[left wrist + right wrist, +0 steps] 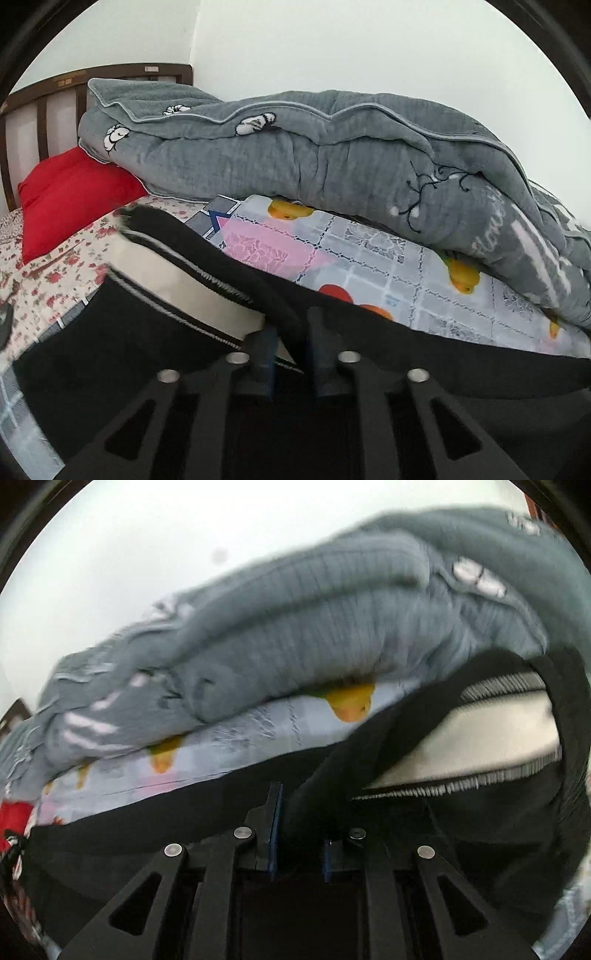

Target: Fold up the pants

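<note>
The black pants [92, 332] lie on the bed, opened at the top so the cream inner lining [166, 273] with its grey stitched edge shows. My left gripper [290, 343] is shut on a black fold of the waistband, which runs up and left from the jaws. In the right wrist view, the pants [461, 830] fill the lower half and the lining [480, 734] shows at the right. My right gripper [303, 830] is shut on a thick black band of the pants rising between its fingers. This view is blurred.
A bulky grey quilt [295, 155] lies along the wall behind the pants, on a tile-patterned sheet with yellow ducks [369, 258]. A red pillow [70, 195] and a dark wooden headboard [44, 96] are at the far left. A floral sheet [55, 266] covers the left side.
</note>
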Demonstrator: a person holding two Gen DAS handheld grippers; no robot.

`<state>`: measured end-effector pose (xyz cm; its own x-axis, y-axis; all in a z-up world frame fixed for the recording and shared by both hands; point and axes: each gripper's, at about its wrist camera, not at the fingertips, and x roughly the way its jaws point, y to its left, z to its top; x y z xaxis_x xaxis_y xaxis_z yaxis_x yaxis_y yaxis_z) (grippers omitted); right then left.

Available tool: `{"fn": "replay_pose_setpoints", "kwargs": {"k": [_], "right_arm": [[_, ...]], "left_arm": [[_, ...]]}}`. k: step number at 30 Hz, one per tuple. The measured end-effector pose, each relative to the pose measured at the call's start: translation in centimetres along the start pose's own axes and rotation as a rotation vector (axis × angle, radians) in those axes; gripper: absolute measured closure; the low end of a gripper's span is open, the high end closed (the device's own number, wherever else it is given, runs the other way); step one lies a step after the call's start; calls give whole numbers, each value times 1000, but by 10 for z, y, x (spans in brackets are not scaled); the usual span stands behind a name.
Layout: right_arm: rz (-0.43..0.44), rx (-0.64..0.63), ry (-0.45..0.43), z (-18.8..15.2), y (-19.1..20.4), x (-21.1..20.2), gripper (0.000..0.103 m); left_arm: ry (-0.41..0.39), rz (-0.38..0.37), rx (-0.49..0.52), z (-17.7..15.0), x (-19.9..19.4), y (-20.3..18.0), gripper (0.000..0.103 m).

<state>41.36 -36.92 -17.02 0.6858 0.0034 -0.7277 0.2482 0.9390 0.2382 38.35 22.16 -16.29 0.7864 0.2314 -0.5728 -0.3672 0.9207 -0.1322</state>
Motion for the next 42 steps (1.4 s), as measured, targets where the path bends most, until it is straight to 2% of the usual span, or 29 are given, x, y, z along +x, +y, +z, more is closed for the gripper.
{"fn": "replay_pose_setpoints", "kwargs": {"k": [1, 2, 3, 4, 5, 8, 10, 12, 15, 17, 20, 22, 25, 28, 29, 31, 33, 34, 37, 40, 42], "right_arm": [[15, 25, 1, -2, -5, 7, 78], [40, 48, -10, -5, -11, 11, 73], [61, 65, -30, -9, -16, 13, 62], [59, 76, -31, -10, -18, 13, 54], [57, 73, -30, -10, -18, 11, 53], [45, 12, -96, -14, -8, -5, 45], [24, -52, -143, -19, 4, -18, 45], [25, -101, -213, -26, 12, -37, 44], [18, -161, -297, -41, 21, -63, 28], [4, -199, -301, -52, 27, -72, 27], [-10, -262, -236, -68, 36, -78, 27], [-49, -275, -180, -81, 37, -86, 28], [-39, -260, -139, -102, 24, -111, 28], [-36, -217, -114, -120, -6, -138, 27], [-41, -199, -96, -124, -17, -143, 27], [-39, -154, -31, -132, -42, -146, 27], [-12, -114, 42, -139, -60, -138, 27], [4, -87, 70, -142, -68, -132, 27], [30, -25, 69, -139, -69, -127, 27], [106, 21, 124, -126, -64, -106, 30], [62, 48, 143, -116, -62, -89, 35]], "left_arm": [[-7, -26, -14, -5, 0, 4, 60], [-4, -45, -37, -7, -1, 8, 39], [-17, -49, -57, -6, -3, 11, 33], [-37, -53, -72, -6, -6, 14, 33], [-41, -47, -74, -7, -7, 14, 33], [-54, -7, -49, -8, -11, 9, 33], [-122, 38, -40, -10, -24, 3, 31], [-205, 57, -37, -14, -43, 1, 12], [-237, 69, -50, -21, -62, 5, 12], [-216, 66, -68, -24, -68, 12, 11], [-187, 71, -91, -32, -76, 22, 12], [-169, 79, -78, -39, -86, 28, 12], [-92, 65, -40, -53, -103, 37, 12], [54, -19, -2, -71, -113, 52, 12], [108, -76, -10, -79, -118, 61, 12], [166, -170, -59, -88, -123, 74, 12], [221, -260, -153, -96, -120, 87, 12], [220, -261, -167, -96, -119, 88, 12], [257, -261, -210, -88, -104, 84, 12], [288, -267, -216, -82, -85, 69, 13], [306, -229, -226, -77, -73, 59, 14]]}}
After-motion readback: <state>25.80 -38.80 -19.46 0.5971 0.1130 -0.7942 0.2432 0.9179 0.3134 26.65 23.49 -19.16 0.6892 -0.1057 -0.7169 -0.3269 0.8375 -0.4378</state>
